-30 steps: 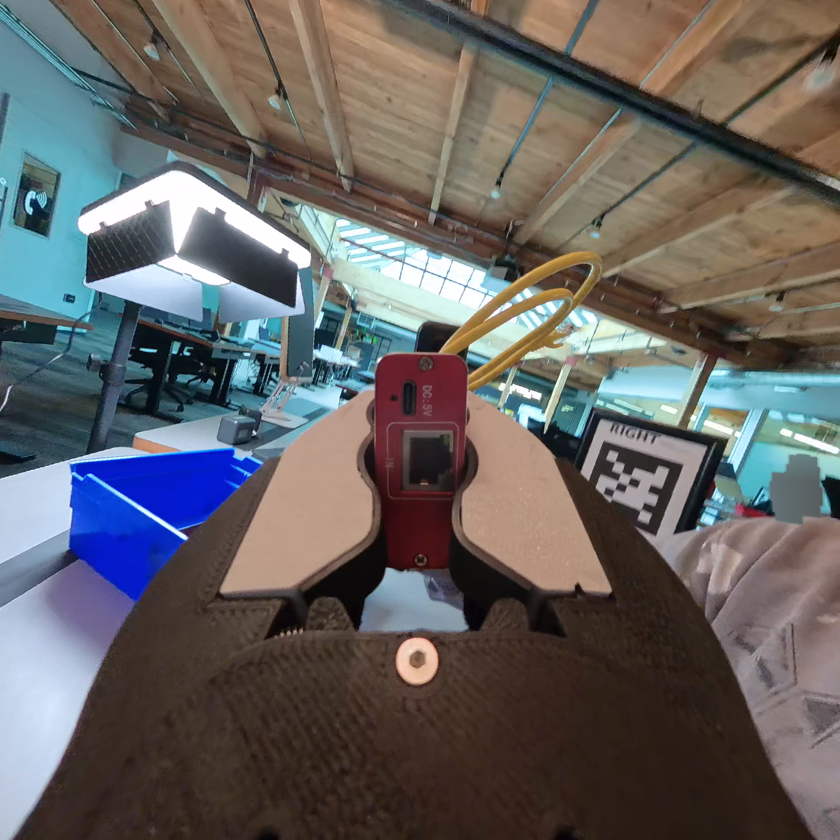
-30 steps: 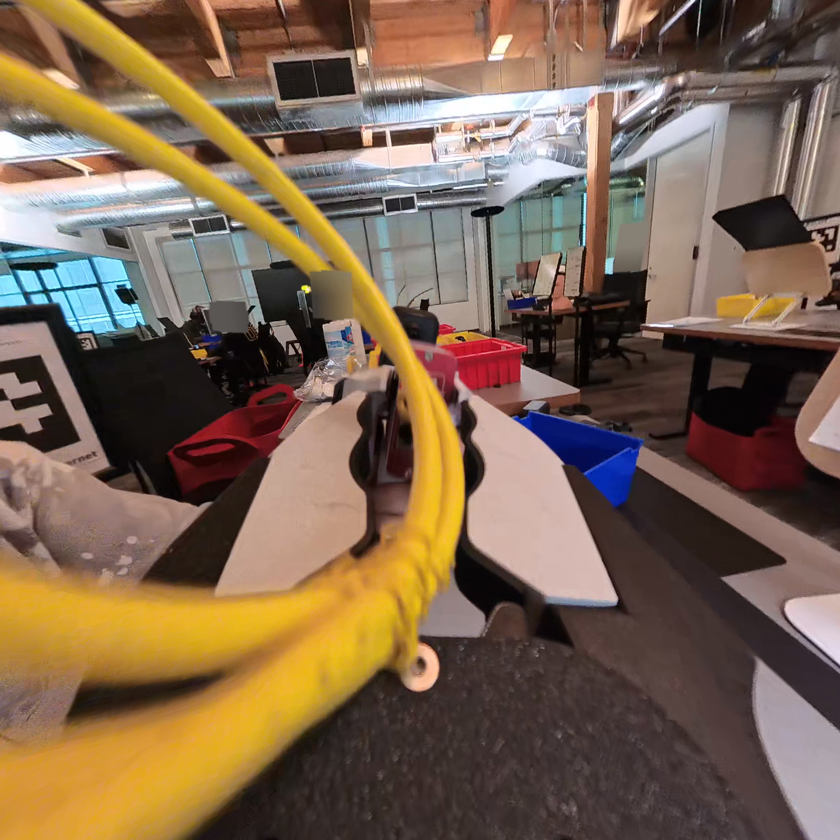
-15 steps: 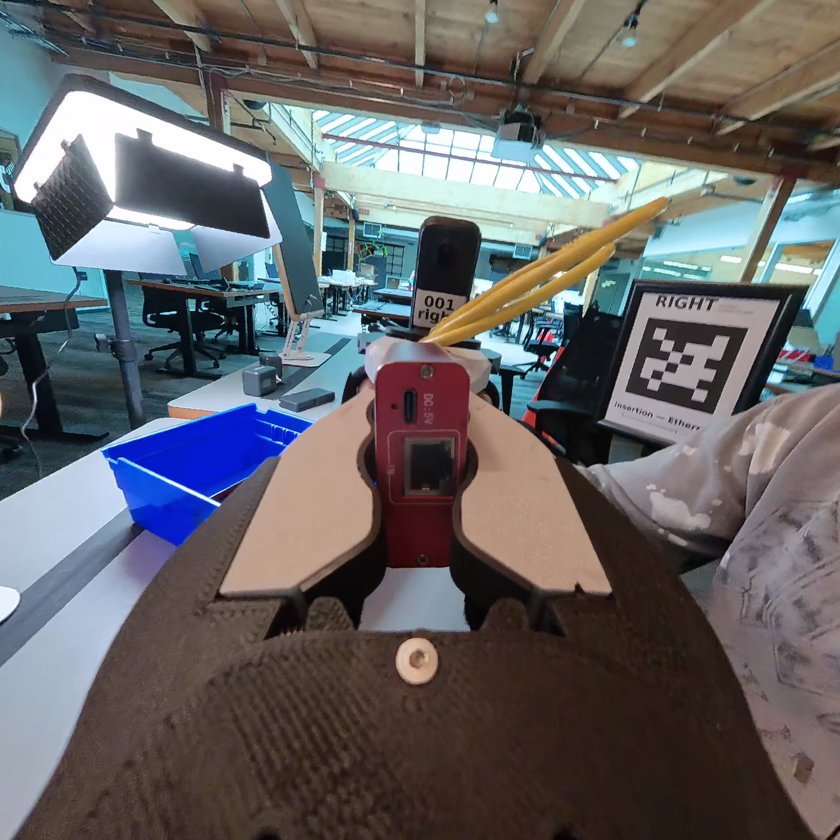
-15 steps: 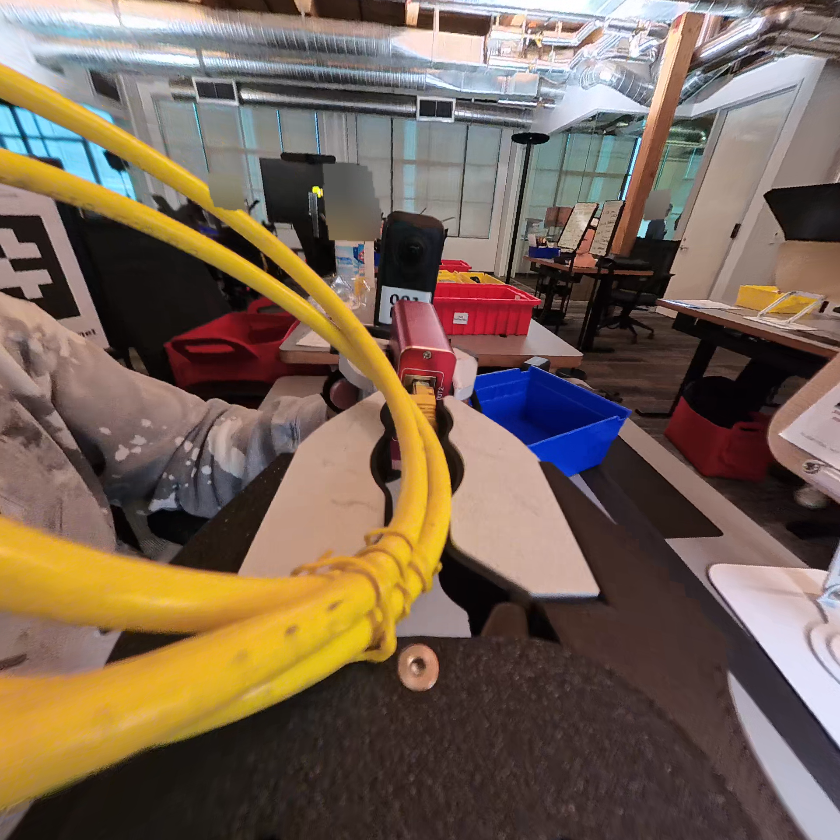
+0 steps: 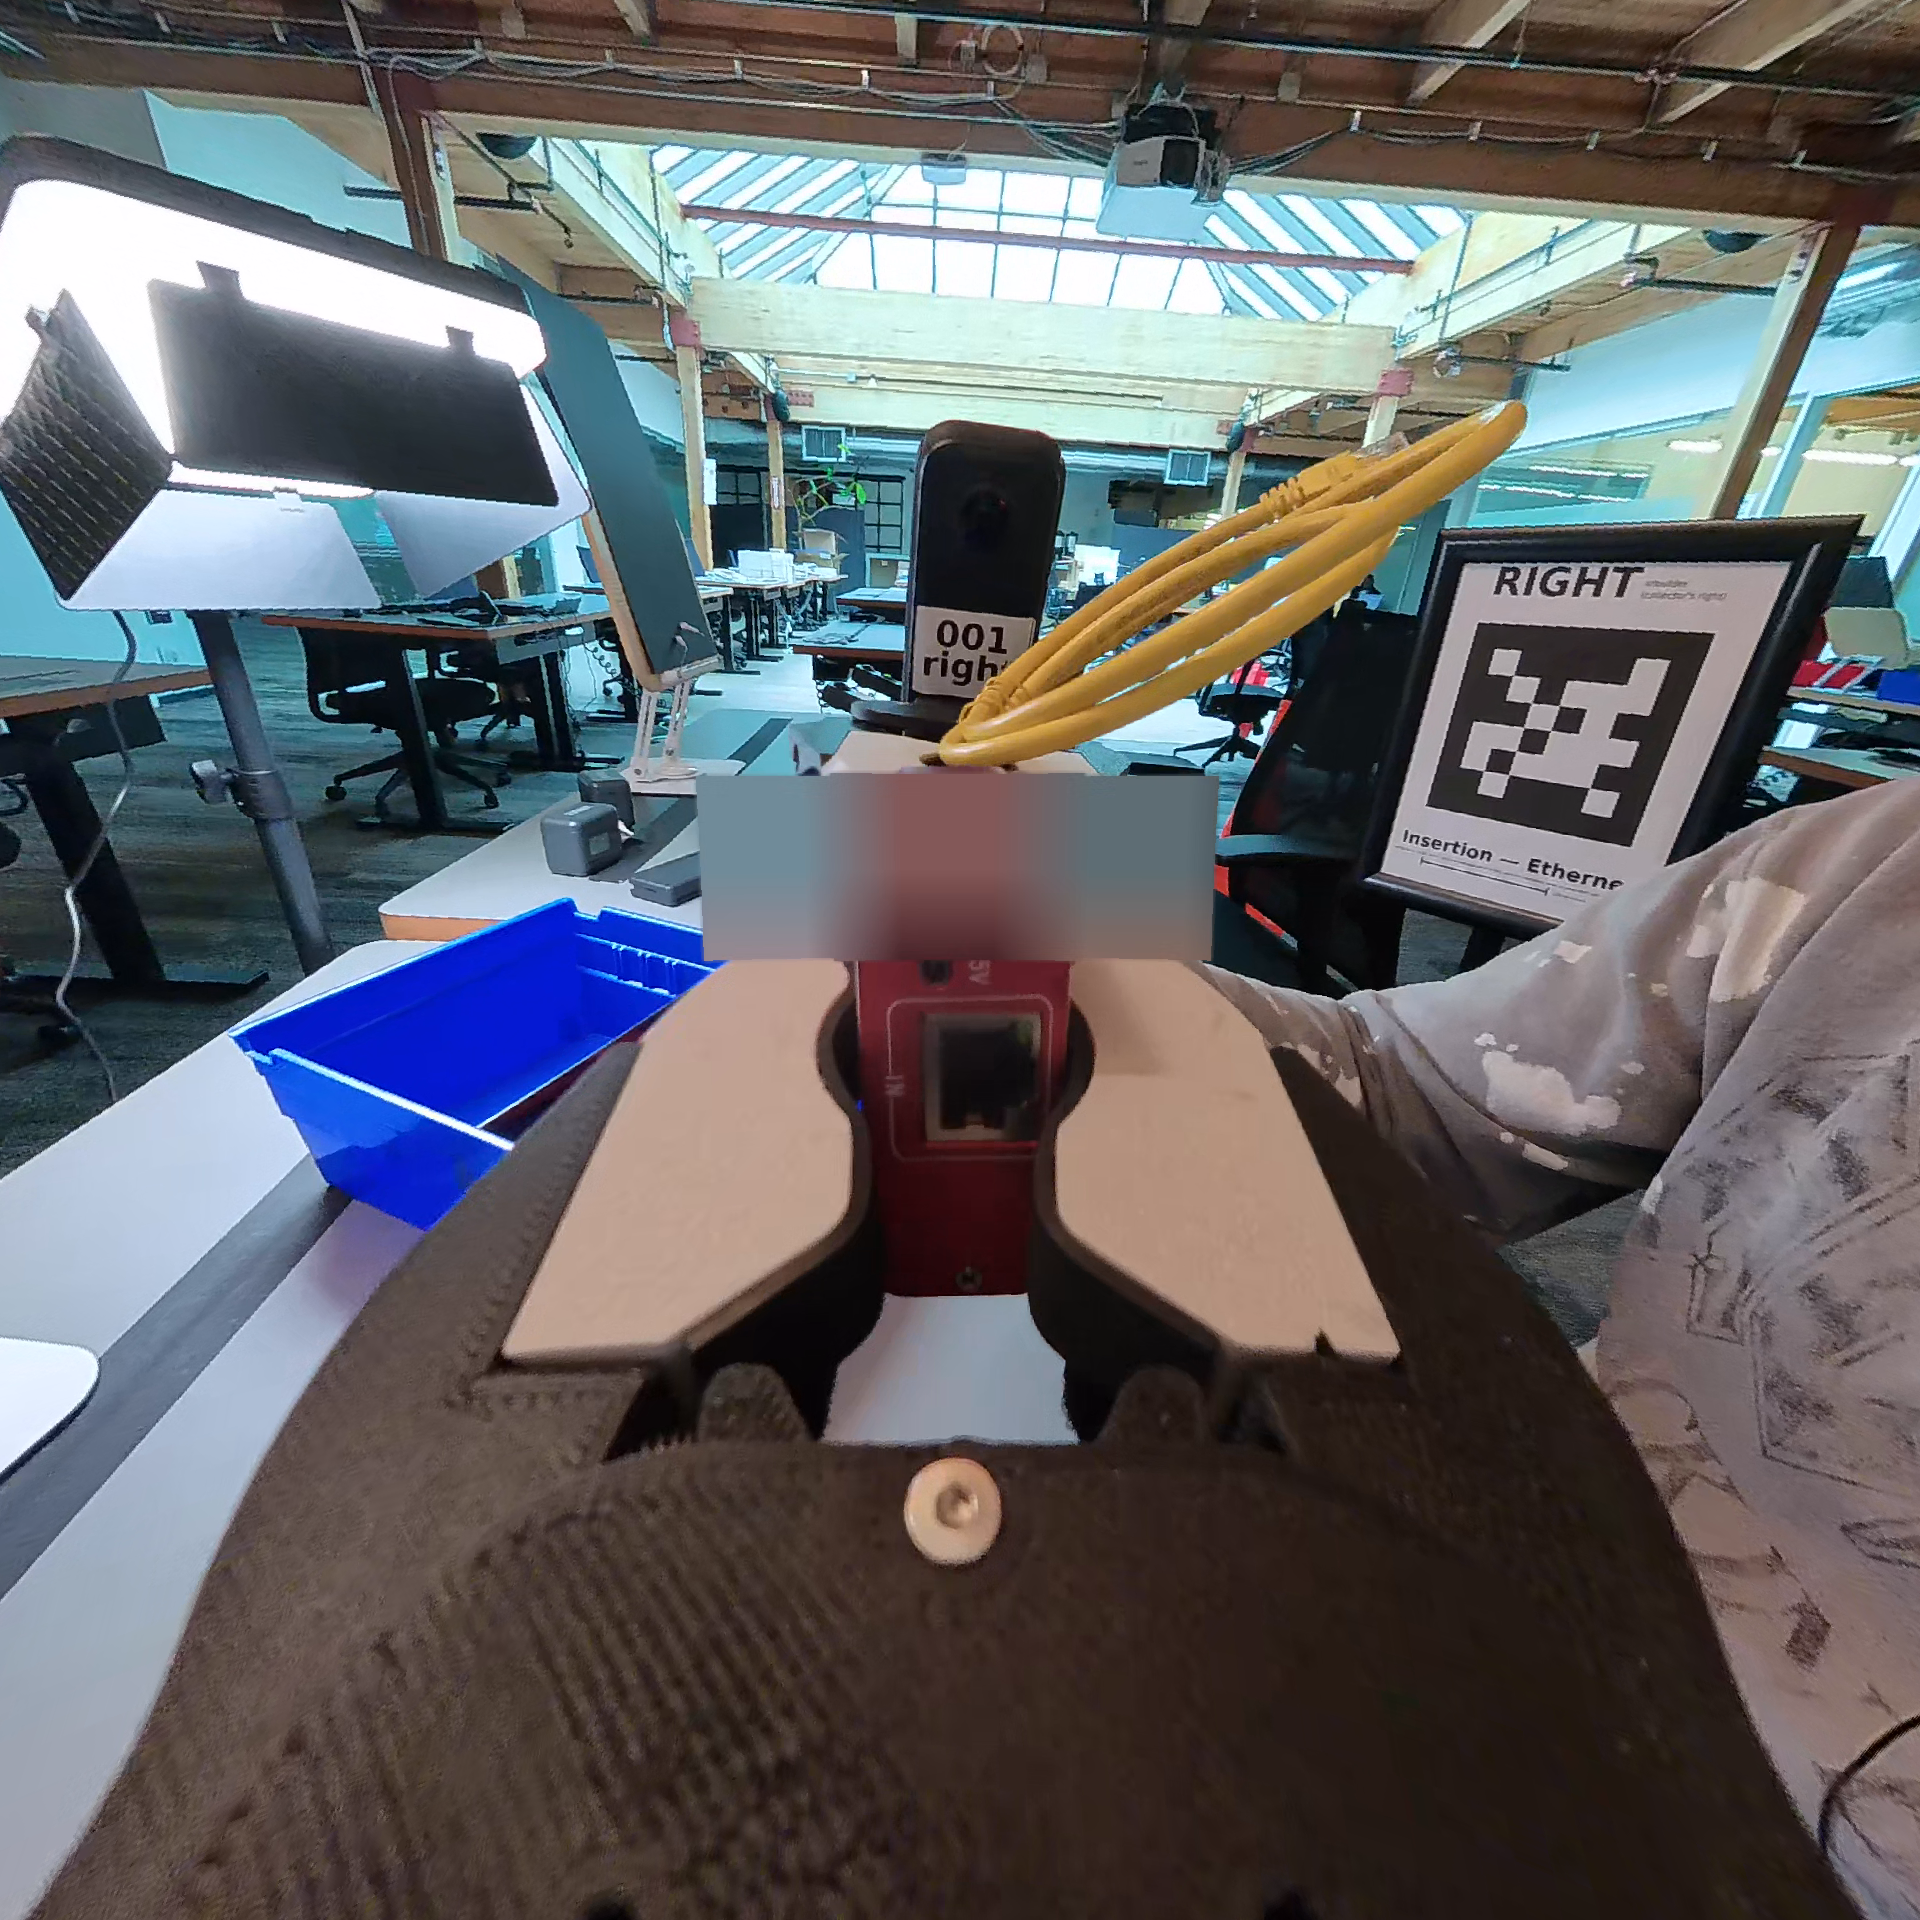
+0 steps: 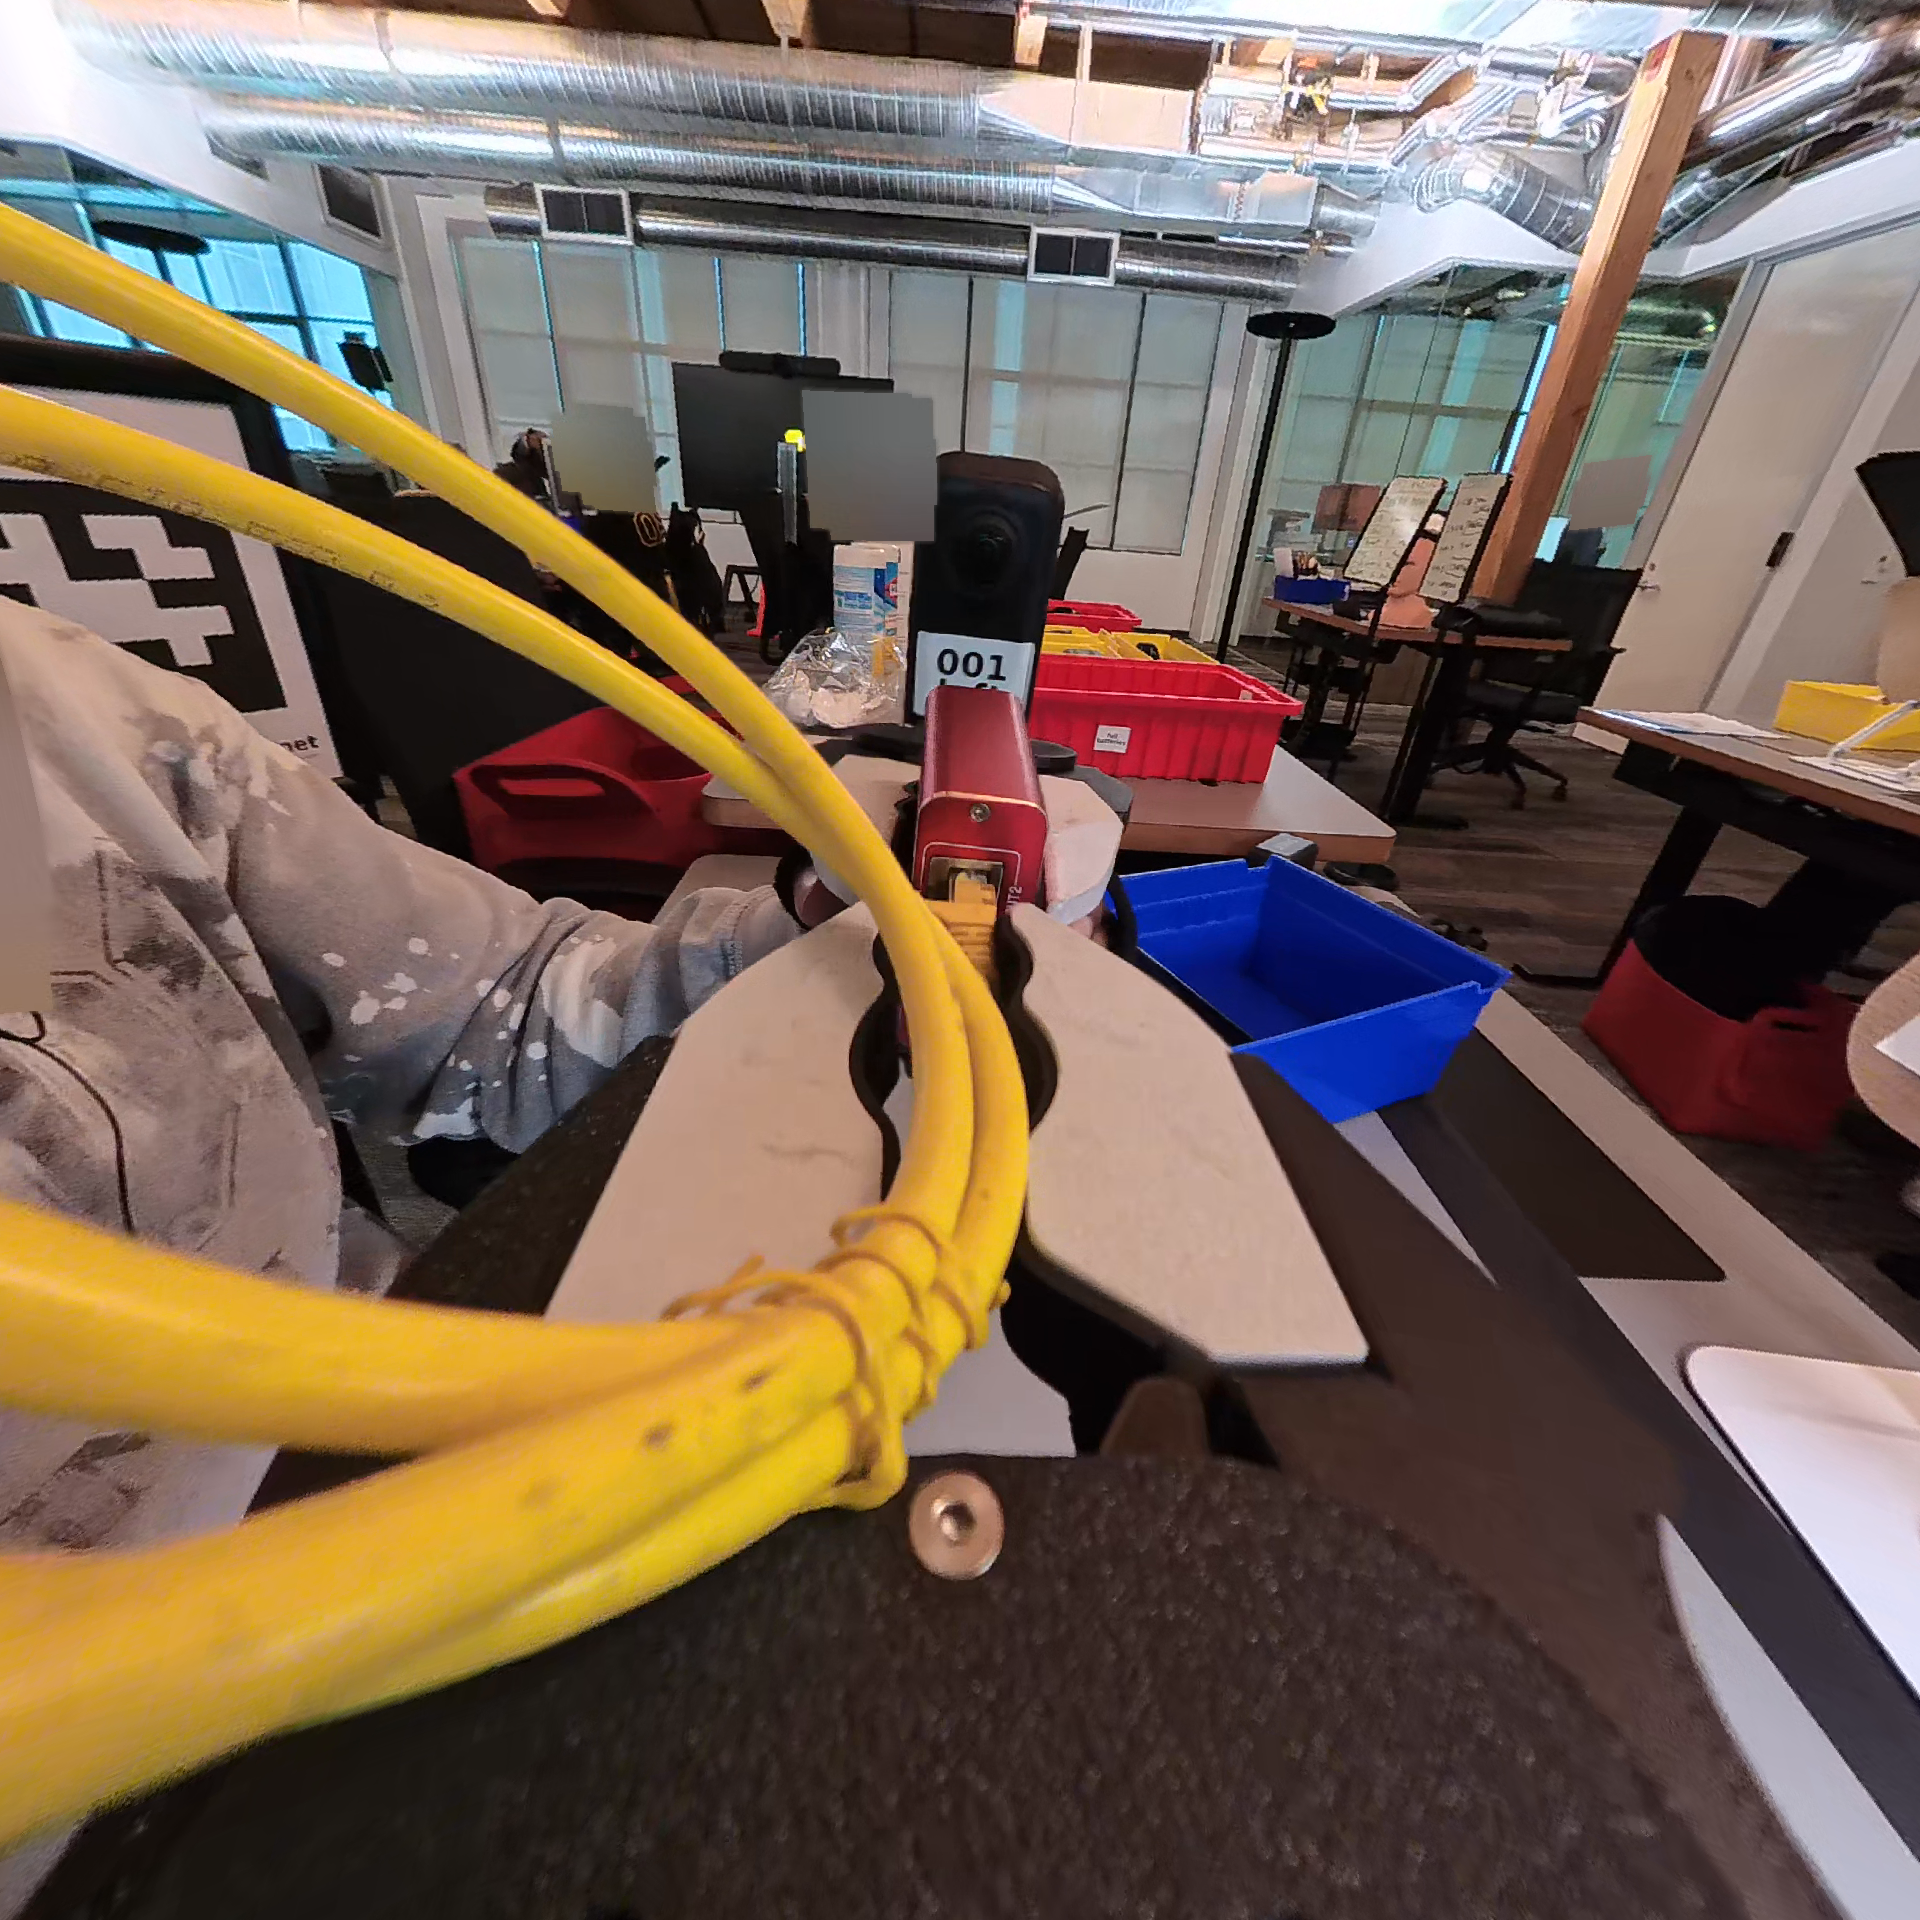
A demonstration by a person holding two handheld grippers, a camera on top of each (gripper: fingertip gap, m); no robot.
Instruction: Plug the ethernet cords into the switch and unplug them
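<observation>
While the left gripper (image 5: 956, 1132) keeps its fingers clamped on the sides of the red switch (image 5: 961, 1117), holding it up off the white table (image 5: 125, 1226) with one empty port facing its camera, the right gripper (image 6: 961, 997) has its fingers closed on the yellow plug (image 6: 971, 914) of the ethernet cord (image 6: 582, 644), which sits at the mouth of the port on the switch's far end; whether it has latched I cannot tell. Since both pieces hang in the air, any push off the port's line could twist the switch between the left pads or cock the plug so it jams. Most of the cord is a tied coil looping up and over the right gripper, and its springy weight may drag the plug sideways or hide the port from view. A hard shove might slide the switch out of the grip toward the blue bin (image 5: 457, 1049), or bend the plug's clip
</observation>
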